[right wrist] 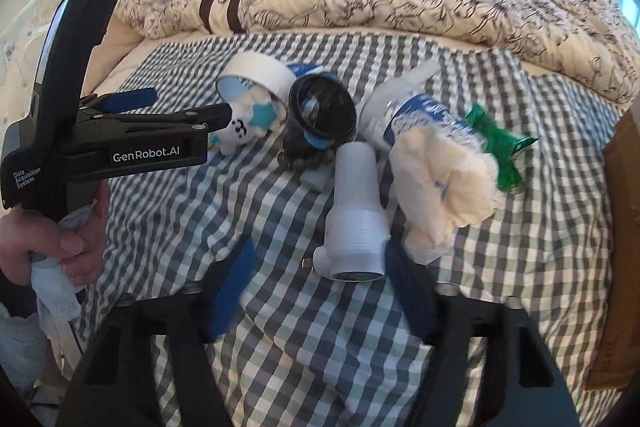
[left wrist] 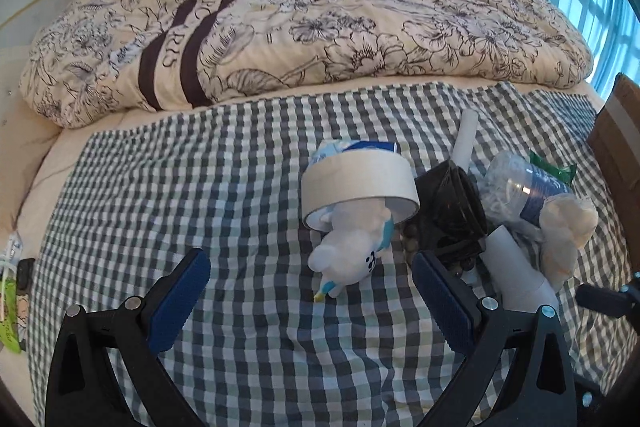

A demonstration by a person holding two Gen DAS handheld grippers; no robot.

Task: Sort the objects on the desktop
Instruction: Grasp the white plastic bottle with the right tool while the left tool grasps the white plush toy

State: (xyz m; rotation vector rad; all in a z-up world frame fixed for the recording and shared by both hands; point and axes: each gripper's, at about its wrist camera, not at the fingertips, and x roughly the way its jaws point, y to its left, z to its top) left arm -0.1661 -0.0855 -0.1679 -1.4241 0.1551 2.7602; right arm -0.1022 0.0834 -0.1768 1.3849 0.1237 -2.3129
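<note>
A pile of small objects lies on a checked cloth [left wrist: 240,211]. In the left wrist view a white plush toy [left wrist: 352,251] pokes out of a white tape roll [left wrist: 360,183], just beyond my open left gripper [left wrist: 312,291]. Beside it are a black jar [left wrist: 448,211], a clear bottle [left wrist: 520,195], a cream fluffy wad [left wrist: 568,231] and a white plastic nozzle [left wrist: 516,267]. In the right wrist view my right gripper [right wrist: 320,287] stands open, with the white nozzle [right wrist: 356,219] lying just ahead between its fingertips. The left gripper [right wrist: 190,103] hovers by the plush toy [right wrist: 244,123].
A flowered duvet [left wrist: 320,19] is heaped behind the cloth. A cardboard box [right wrist: 620,227] stands at the right edge. A green wrapper [right wrist: 500,147] lies behind the fluffy wad. A hand [right wrist: 68,247] holds the left gripper's handle. Small items [left wrist: 12,291] lie off the cloth's left edge.
</note>
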